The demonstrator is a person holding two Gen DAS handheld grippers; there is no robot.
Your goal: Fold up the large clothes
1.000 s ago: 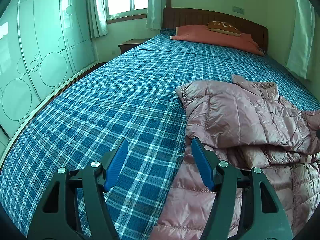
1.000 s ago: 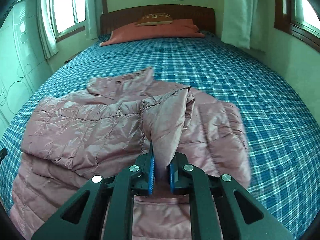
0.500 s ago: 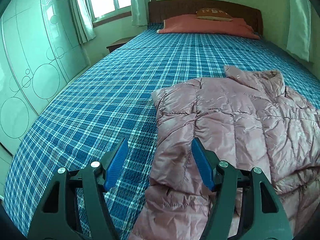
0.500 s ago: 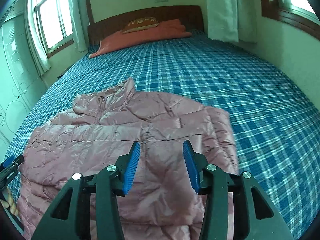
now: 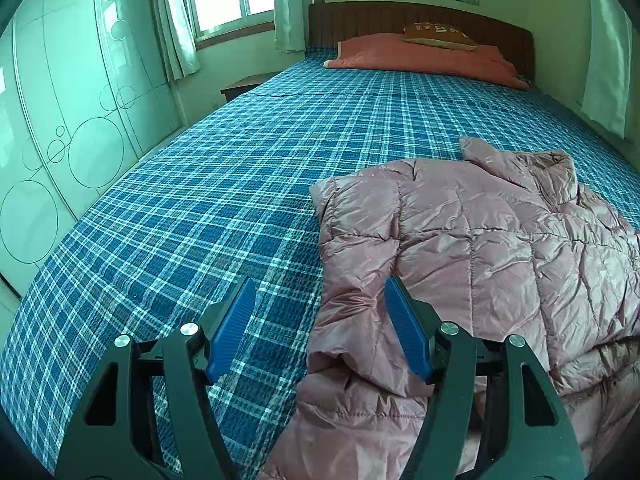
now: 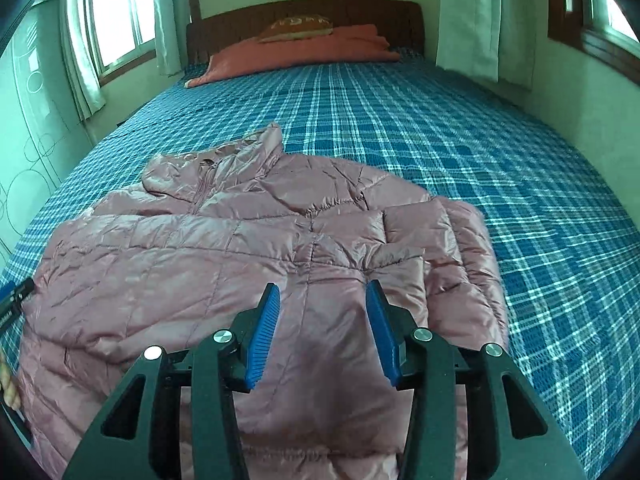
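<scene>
Left wrist: hovering with the left gripper (image 5: 318, 324) parted, clasping nothing, over the jacket (image 5: 472, 264) edge lying on the bed (image 5: 208, 208).

Right wrist: hanging with the right gripper (image 6: 322, 330) having just let go, jaws apart above the jacket (image 6: 240, 248), nothing between them.

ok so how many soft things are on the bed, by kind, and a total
jacket: 1, pink, lying on the plaid bed
blanket: 1, orange, folded at the headboard
pillow: 1, brown, on top of the blanket
total: 3
</scene>
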